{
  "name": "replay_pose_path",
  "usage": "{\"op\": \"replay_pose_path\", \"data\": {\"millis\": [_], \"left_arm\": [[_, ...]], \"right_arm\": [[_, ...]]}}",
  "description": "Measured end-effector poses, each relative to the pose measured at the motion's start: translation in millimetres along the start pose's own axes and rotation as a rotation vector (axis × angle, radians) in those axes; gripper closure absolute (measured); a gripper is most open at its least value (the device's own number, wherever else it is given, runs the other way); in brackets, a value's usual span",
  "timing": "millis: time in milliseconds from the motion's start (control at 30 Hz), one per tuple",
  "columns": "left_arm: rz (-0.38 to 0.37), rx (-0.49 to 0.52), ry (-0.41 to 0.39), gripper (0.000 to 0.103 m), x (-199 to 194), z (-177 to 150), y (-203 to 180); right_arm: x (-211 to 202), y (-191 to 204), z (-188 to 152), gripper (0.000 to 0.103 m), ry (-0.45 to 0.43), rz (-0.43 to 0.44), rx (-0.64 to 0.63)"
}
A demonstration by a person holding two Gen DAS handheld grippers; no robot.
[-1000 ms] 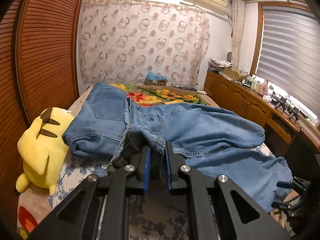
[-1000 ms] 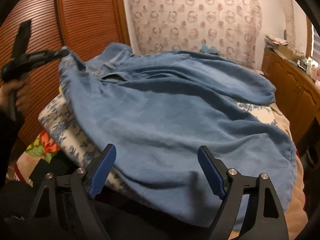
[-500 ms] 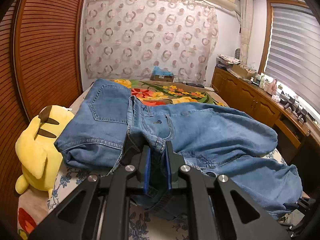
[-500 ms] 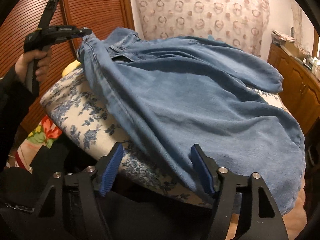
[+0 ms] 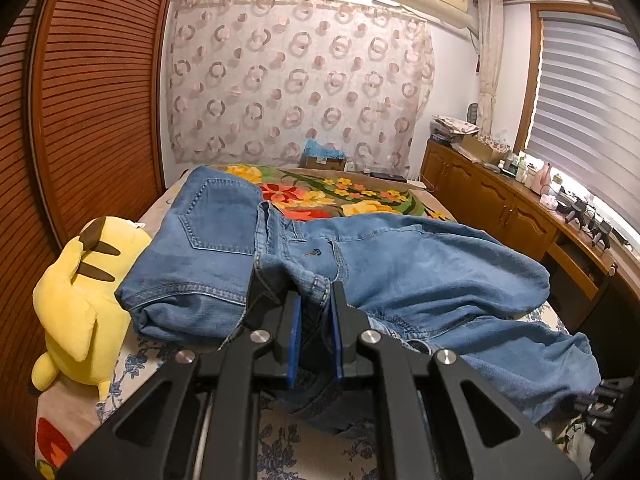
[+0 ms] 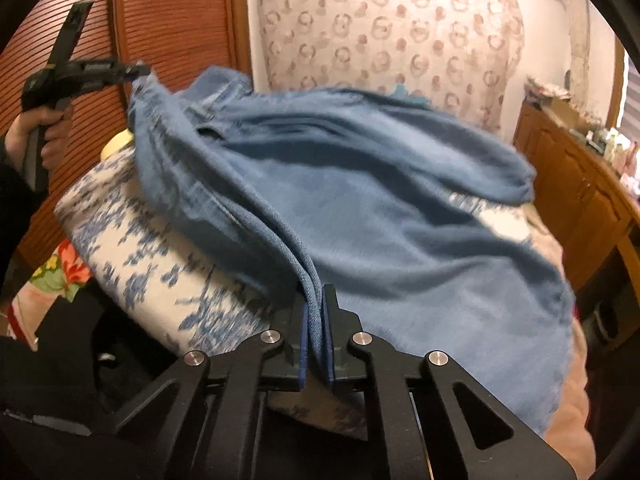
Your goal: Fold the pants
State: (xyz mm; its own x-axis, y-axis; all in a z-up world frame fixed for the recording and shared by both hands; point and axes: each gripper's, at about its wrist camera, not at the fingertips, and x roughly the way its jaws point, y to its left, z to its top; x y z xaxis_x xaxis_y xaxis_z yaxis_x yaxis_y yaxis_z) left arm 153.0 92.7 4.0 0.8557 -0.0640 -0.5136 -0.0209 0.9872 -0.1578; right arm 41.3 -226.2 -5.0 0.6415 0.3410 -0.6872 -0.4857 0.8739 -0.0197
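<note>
Bed [image 5: 168, 364] with floral cover, jeans [image 5: 400, 276], yellow plush [image 5: 76, 308] lying on it

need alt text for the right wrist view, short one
The right hand-held gripper is shut on a folded denim edge of the blue jeans, which drape over a bed with a blue floral sheet. At upper left, the left hand-held gripper, held in the person's hand, pinches the jeans' far end in front of a slatted wooden door.
</note>
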Motion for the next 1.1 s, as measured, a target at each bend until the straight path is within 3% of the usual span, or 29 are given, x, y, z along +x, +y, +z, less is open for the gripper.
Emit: {"op": "replay_pose_path", "data": {"millis": [433, 1100], "left_arm": [[0.030, 0.025, 0.006, 0.093, 2, 5, 1], [0.038, 0.020, -0.005, 0.093, 43, 39, 12]], "right_arm": [[-4, -17, 62, 0.101, -0.135, -0.126, -0.072], [32, -33, 141, 0.101, -0.193, -0.235, -0.158]]}}
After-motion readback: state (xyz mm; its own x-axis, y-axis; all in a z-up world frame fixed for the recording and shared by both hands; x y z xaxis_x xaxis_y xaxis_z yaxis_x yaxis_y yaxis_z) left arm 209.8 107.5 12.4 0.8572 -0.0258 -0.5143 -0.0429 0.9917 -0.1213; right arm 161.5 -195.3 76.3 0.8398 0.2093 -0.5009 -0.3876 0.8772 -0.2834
